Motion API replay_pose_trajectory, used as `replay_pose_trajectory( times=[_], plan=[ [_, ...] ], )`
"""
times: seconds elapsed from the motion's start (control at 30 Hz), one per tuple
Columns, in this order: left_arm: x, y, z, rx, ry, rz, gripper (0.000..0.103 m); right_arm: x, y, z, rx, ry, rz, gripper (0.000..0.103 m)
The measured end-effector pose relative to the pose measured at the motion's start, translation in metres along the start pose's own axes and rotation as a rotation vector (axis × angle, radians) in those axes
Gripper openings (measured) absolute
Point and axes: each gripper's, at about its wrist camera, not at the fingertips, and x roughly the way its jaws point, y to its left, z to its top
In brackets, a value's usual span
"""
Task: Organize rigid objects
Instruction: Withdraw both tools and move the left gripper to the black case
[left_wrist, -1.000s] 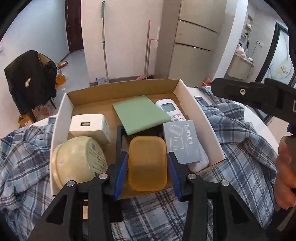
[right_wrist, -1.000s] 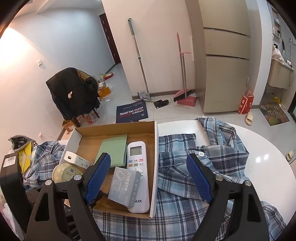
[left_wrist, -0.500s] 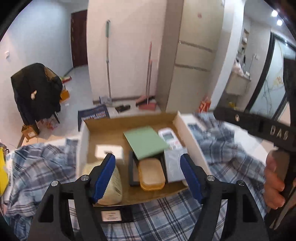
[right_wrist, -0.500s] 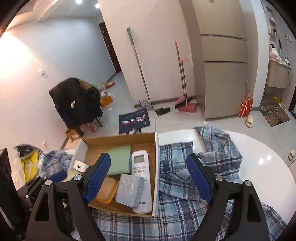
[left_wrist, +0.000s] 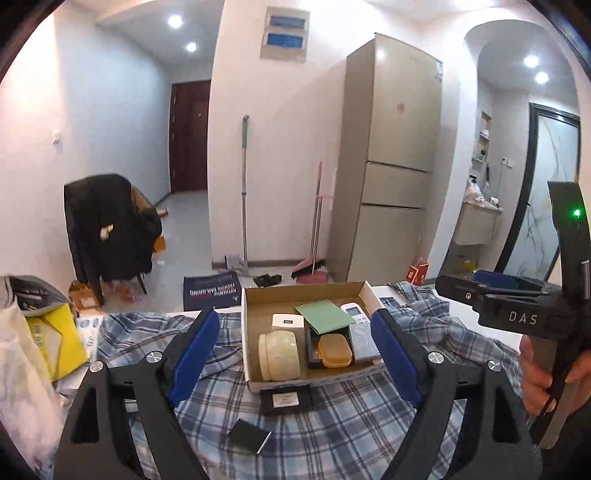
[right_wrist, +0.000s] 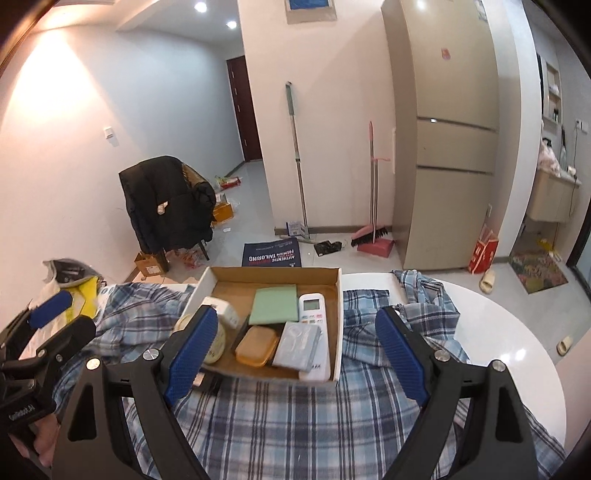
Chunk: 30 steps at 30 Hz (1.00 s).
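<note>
Left wrist view: left gripper (left_wrist: 295, 350) jaws opening, wide apart, nothing gripped (box only seen beyond them). Orange container (left_wrist: 335, 350) lies in cardboard box (left_wrist: 255, 376) on plaid cloth (left_wrist: 332, 424), beside cream bowl (left_wrist: 279, 355). Right gripper (right_wrist: 295, 352) wide, opening, empty.

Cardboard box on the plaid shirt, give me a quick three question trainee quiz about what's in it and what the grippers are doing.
1. True or false: the orange container lies inside the cardboard box.
2. Which item lies along the box's right wall in the right wrist view? A) white remote B) green pad C) cream bowl
3. Fill in: the left gripper and the right gripper hold ____.

Key
1. True.
2. A.
3. Nothing; no item sits between either pair of fingers, and both sets are opening.
</note>
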Motion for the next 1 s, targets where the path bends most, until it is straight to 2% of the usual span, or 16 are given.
replay_pose_trajectory(
  times=[0.1,0.33,0.43,0.53,0.6,0.73,1.0],
  plan=[
    [-0.017,-0.002,-0.009,0.040,-0.014,-0.028,0.088,-0.016,0.006,-0.009,-0.004,-0.026,0.004,0.092],
    [-0.040,0.004,-0.038,0.096,-0.075,0.012,0.089,-0.030,0.025,-0.030,-0.070,-0.037,-0.020,0.092],
    [-0.042,0.010,-0.048,0.090,-0.087,0.020,0.094,-0.030,0.027,-0.040,-0.057,-0.033,-0.004,0.095],
    [-0.044,0.018,-0.058,0.063,-0.115,0.031,0.103,-0.026,0.028,-0.048,-0.044,-0.027,0.013,0.095],
    [-0.042,0.023,-0.063,0.053,-0.123,0.032,0.103,-0.022,0.032,-0.054,-0.056,-0.024,0.013,0.095],
    [-0.032,0.028,-0.071,0.042,-0.081,0.051,0.103,-0.012,0.039,-0.065,-0.089,-0.026,0.000,0.095],
    [-0.005,0.053,-0.093,-0.056,0.028,0.050,0.103,0.012,0.044,-0.083,-0.123,0.030,-0.001,0.095]
  ],
)
